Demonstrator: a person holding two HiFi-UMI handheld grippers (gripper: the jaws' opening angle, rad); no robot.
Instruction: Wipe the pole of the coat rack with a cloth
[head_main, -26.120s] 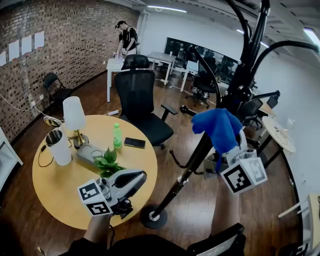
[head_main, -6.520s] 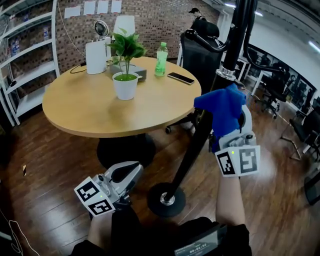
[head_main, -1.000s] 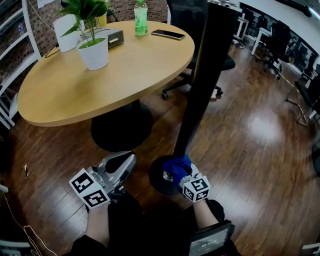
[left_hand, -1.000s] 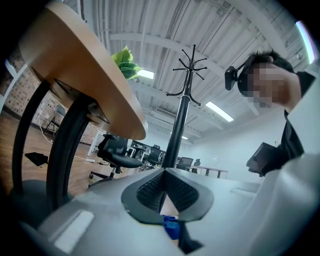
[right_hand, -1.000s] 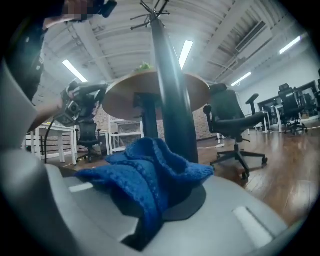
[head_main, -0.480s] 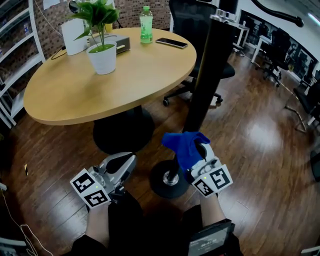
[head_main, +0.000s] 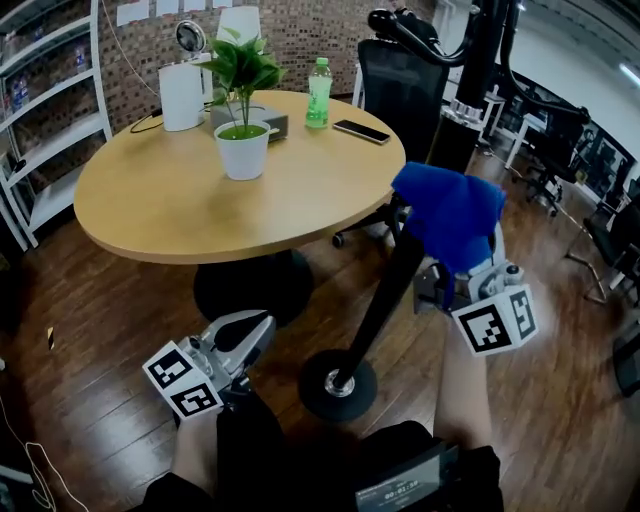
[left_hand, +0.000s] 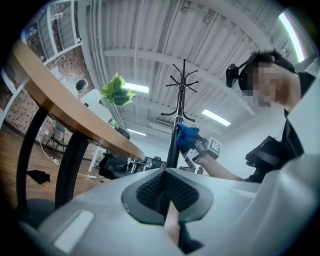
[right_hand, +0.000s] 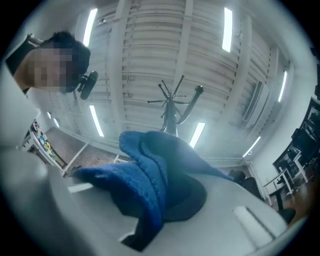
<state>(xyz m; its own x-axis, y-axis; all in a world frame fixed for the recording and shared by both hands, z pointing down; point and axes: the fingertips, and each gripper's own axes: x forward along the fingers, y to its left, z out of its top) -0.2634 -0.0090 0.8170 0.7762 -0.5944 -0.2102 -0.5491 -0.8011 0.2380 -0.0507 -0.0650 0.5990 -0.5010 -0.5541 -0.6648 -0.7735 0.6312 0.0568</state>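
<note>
Right gripper (head_main: 462, 280) pinches blue cloth (head_main: 447, 212) — soft, light, limp; hold by bunched fold, press to rigid pole (head_main: 393, 290). Left gripper (head_main: 250, 335) — jaws together, empty.

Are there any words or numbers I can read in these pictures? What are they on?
No text can be read here.
Papers on the brick wall: too small to read.
Green bottle label: too blurred.
Small screen at the bottom edge: writing too small.
Marker cubes: black-and-white squares, no letters.
Blue cloth: no print shows.
</note>
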